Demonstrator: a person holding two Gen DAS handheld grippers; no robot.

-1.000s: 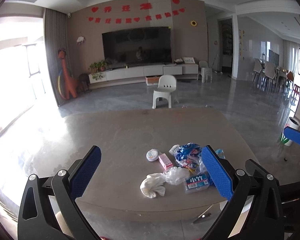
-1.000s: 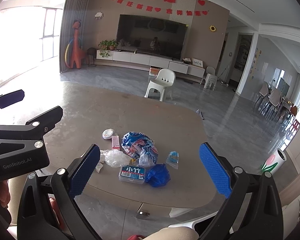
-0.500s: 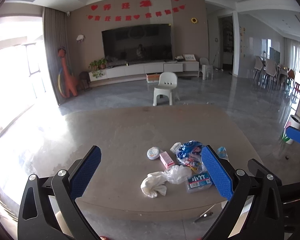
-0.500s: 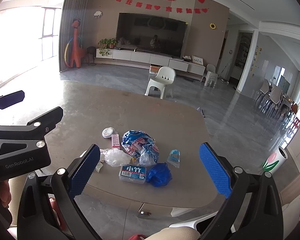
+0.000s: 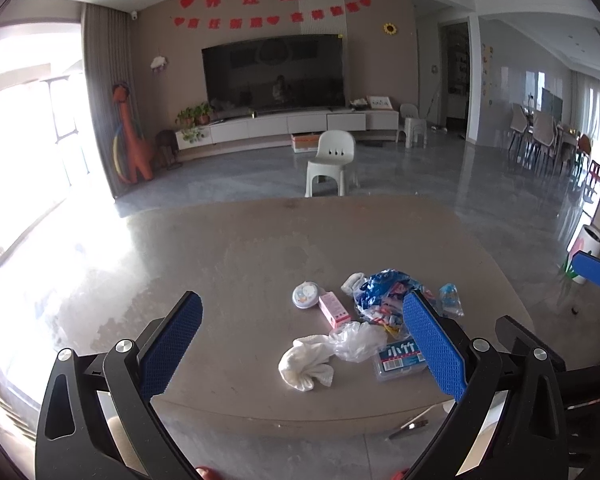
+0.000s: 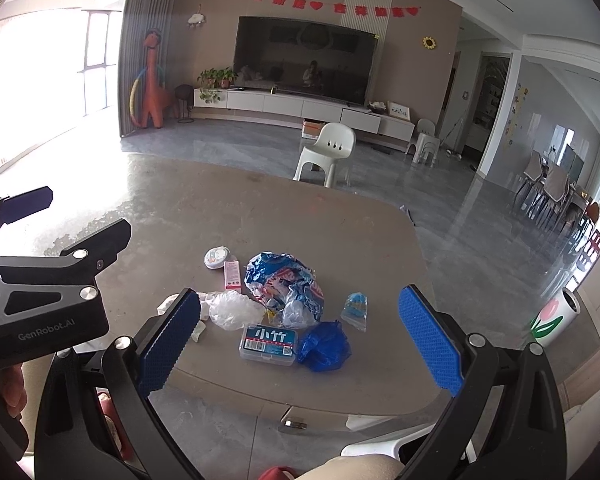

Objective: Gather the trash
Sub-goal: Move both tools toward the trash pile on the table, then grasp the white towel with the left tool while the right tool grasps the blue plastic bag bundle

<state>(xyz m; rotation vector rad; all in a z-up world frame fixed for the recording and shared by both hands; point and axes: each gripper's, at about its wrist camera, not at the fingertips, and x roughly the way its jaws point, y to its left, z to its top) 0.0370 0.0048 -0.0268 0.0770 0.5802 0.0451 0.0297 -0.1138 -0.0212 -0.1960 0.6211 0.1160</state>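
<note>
A glossy grey-brown stone table (image 5: 228,280) stands in a living room with a polished grey tile floor (image 6: 460,248), a wide black television (image 5: 274,78) under red paper wall decorations (image 5: 272,0) and a small white plastic chair (image 5: 332,162) beyond the far edge. The scattered litter heap (image 6: 278,300) (wrappers, a clear box, a crumpled blue plastic bag (image 6: 325,346)) lies near the table's front edge. The left gripper (image 5: 302,350) and right gripper (image 6: 298,338) both hover spread wide, holding nothing.
</note>
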